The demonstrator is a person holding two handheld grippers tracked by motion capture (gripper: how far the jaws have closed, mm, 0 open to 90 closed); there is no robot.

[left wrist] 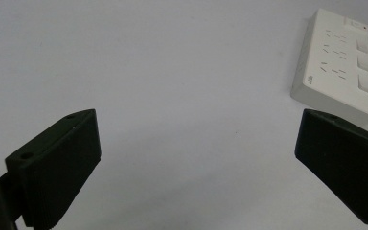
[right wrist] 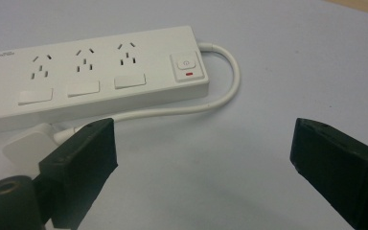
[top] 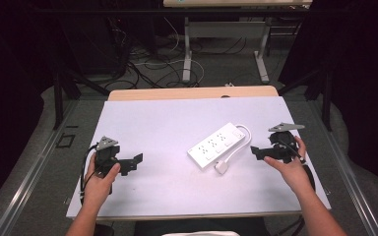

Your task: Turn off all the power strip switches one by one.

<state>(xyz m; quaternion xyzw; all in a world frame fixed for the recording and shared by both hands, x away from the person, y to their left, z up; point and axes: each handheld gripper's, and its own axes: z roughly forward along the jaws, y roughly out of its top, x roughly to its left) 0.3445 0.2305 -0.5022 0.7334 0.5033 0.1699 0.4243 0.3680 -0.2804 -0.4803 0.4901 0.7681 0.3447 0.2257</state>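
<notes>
A white power strip (top: 216,145) lies at an angle on the white table top (top: 167,123), right of centre. Its cable loops back to a white plug (top: 221,167) beside its near end. In the right gripper view the strip (right wrist: 93,76) has three sockets and a switch with a red mark, and the plug (right wrist: 26,143) sits behind the left jaw. My right gripper (top: 256,152) is open just right of the strip, with nothing between its jaws. My left gripper (top: 137,160) rests at the table's left, open and empty, pointing toward the strip (left wrist: 342,62).
The table's far wooden edge (top: 192,92) borders a floor with tangled cables and the legs of another desk (top: 224,46). Dark curtains stand on both sides. Bare white surface stretches between the left gripper and the strip.
</notes>
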